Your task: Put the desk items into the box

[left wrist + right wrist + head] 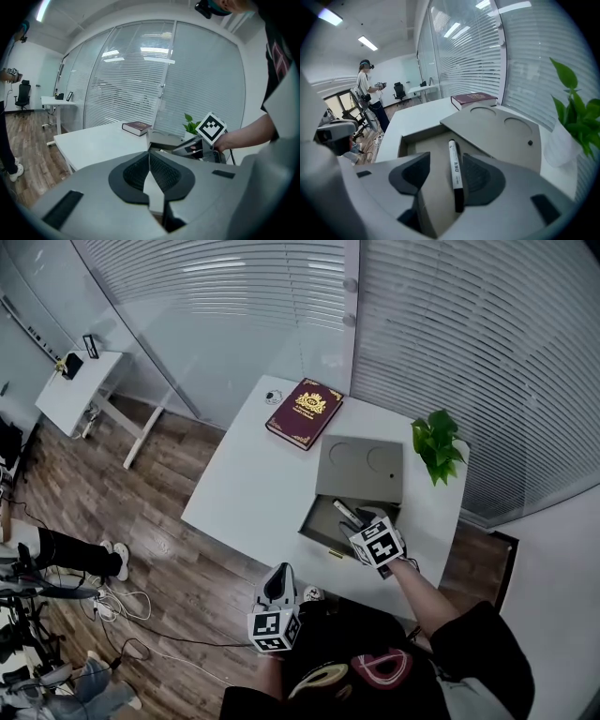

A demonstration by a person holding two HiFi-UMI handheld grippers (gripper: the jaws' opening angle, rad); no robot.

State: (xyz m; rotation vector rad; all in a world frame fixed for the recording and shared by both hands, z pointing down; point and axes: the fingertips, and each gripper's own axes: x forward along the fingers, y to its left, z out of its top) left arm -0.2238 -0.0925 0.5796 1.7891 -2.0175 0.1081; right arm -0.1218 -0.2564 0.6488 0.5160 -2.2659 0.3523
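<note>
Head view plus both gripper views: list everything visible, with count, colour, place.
desk: 1, white, centre
book: 1, maroon with gold print, far end of desk
small object: 1, white, beside book; too small to identify
box: 1, grey, open, near right of desk
lid: 1, grey, two round recesses, just behind the opening
marker: 1, white and black, between right jaws, above box
plant: 1, green, right of lid
second desk: 1, white, far left
bystander: 1, white top, background
left gripper: jaws together, empty, off desk's near edge
right gripper: jaws apart, over box
</note>
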